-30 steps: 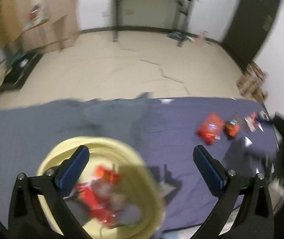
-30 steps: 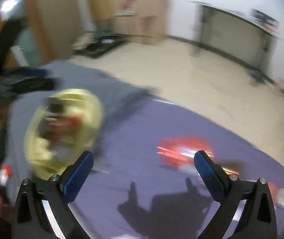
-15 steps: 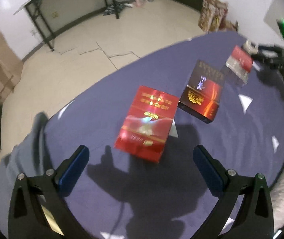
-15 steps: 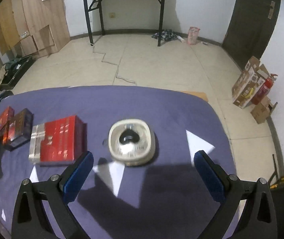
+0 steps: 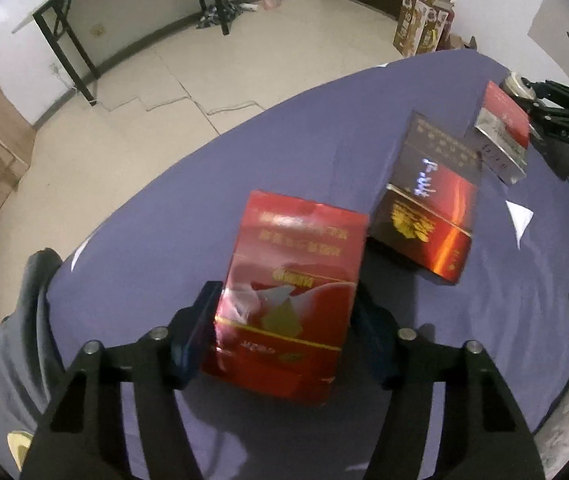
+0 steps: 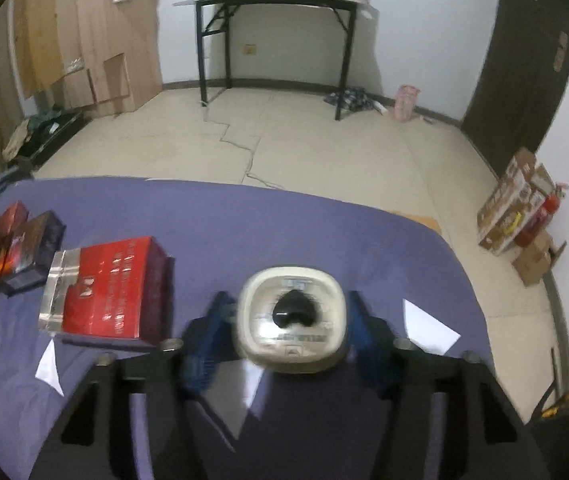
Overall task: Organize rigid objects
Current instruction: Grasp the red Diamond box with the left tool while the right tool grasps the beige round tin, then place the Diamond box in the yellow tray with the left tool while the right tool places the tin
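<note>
We see a table draped in a purple cloth (image 6: 284, 220), its far edge curving toward the tiled floor. On it lie a red box (image 5: 288, 300), a dark box with an orange streak (image 5: 428, 208) just beside it, a red-and-silver box (image 6: 108, 288) further along, and a cream rounded-square device with a black knob (image 6: 292, 316) nearer the right corner. White paper scraps (image 6: 428, 326) lie scattered on the cloth.

The red box (image 5: 284, 300) hides the left gripper's right pad. Motion blur smears the right gripper's blue pads (image 6: 208, 344) and the cream dial's (image 6: 293, 320) lettering.
</note>
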The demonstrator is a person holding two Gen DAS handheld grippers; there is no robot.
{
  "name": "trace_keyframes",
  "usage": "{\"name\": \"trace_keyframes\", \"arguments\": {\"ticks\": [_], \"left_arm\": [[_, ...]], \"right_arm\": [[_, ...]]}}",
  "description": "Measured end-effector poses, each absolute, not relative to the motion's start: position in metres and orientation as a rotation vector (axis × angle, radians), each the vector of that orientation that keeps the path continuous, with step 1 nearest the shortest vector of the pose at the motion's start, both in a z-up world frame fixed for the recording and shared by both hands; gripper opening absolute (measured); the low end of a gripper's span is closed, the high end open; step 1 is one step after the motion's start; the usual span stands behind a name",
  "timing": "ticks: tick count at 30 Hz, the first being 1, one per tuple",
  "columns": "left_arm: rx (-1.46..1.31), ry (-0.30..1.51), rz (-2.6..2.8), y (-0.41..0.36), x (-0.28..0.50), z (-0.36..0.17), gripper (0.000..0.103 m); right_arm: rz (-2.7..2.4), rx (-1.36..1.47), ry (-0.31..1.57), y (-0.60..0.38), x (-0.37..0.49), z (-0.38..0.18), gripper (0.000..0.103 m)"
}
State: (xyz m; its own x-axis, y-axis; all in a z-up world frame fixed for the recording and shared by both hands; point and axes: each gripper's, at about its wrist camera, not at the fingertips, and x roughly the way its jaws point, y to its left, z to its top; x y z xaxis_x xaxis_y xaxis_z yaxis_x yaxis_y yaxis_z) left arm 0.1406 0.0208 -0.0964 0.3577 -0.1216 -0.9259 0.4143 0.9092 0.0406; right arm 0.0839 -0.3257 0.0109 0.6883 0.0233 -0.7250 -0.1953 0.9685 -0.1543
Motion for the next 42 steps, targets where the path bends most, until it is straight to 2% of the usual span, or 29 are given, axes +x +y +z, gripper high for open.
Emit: {"name": "trace_keyframes", "arguments": {"ticks": [5,11,15,18,23,28,33,42], "left_arm": [[0.172,1.118,-0.324,0.038,0.120,-0.074,0.059],[0.063,1.022,-0.216,0.107,0.050,0.003,0.059],[-0.028,0.948,-0.056,0.191,-0.024,0.060,0.059],[-0.037,0.948,0.066,0.242,-0.080,0.071,0.059],[-0.112,1.037,0.204,0.304,-0.154,0.041,0.059],[-0.218,1.122,0.193,0.306,-0.172,-0.030,0.059],[-0.311,1.140,0.180,0.308,-0.162,-0.075,0.059],[-0.348,1.108,0.176,0.332,-0.147,-0.087,0.059]], "right_arm": [[0.114,-0.175,0.791,-0.329,0.062,0.009,0.054],[0.157,-0.105,0.672,-0.325,0.025,0.060,0.054],[0.315,-0.152,0.635,-0.262,-0.006,0.092,0.054],[0.483,-0.253,0.642,-0.183,-0.035,0.102,0.054],[0.770,-0.327,0.719,-0.048,-0.087,0.093,0.054],[0.937,-0.524,0.857,0.069,-0.135,0.029,0.054],[0.927,-0.678,0.914,0.113,-0.151,-0.023,0.054],[0.884,-0.696,0.863,0.165,-0.129,-0.035,0.054]]}}
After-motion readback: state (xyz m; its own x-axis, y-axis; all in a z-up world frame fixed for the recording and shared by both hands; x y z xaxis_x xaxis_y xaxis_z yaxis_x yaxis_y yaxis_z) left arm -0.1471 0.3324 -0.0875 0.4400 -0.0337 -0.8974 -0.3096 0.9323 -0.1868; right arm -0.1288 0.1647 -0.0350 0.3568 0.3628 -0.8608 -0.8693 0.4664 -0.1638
